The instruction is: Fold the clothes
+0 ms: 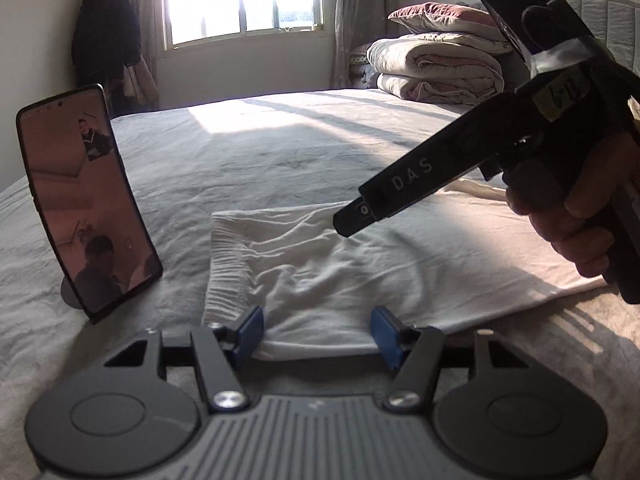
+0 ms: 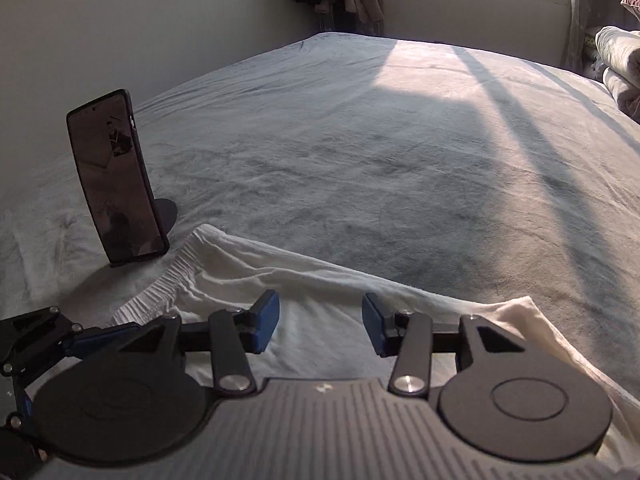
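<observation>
Here, both tools released: left tool, right tool over crumpled white garment on plush grey bedspread

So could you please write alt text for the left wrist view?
An open left hand-held gripper straddles the near edge of white trousers on a grey bed; the right hand-held gripper points down at them, a propped phone alongside.

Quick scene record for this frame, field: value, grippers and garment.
surface: bed, grey sheet
garment: white shorts, flat, elastic waistband towards the phone
left gripper: open, at near edge of shorts
right gripper: open, over the shorts
phone: upright on stand, left of shorts
background: folded quilts by the window
</observation>
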Tool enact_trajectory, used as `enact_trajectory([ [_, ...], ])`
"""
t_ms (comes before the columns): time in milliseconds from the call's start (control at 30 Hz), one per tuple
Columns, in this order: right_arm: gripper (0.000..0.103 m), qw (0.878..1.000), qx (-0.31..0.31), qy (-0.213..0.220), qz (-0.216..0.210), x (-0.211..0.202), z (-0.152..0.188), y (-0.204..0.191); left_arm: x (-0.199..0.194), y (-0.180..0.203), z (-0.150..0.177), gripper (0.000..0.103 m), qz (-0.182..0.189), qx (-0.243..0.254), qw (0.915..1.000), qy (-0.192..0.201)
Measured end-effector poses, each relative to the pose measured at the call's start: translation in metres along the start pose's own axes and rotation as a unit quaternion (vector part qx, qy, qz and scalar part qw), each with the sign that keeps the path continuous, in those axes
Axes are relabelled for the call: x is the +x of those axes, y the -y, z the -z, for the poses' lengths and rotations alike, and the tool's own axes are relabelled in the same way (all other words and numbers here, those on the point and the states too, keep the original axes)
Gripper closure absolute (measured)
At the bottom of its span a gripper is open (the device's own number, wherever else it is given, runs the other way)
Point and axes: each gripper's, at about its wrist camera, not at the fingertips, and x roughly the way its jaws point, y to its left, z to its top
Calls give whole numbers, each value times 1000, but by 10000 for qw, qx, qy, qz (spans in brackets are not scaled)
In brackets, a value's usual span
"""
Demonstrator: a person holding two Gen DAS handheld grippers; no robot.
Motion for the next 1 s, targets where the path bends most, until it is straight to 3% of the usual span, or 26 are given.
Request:
enact_trajectory([
  [100,54,9996,-238,-145,102,28,-1,-15,5,-5,3,41,121,-85,9998,-153],
  [167,48,9997,-197,-62,140,43,-7,-14,5,-6,3,41,153,-126,9997,-163],
  [367,48,9998,-78,97,164,71,-28,-8,4,-3,4,40,156,-108,9996,-192],
  [533,47,9995,67,268,-154,73,-29,7,3,3,2,38,51,10,9998,-209],
  [733,35,9969,523,533,-256,13,-13,39,1,6,-6,37,-64,92,9996,-263],
  [1000,32,9922,525,847,754,-83,66,81,11,63,-20,33,404,631,9970,-189],
])
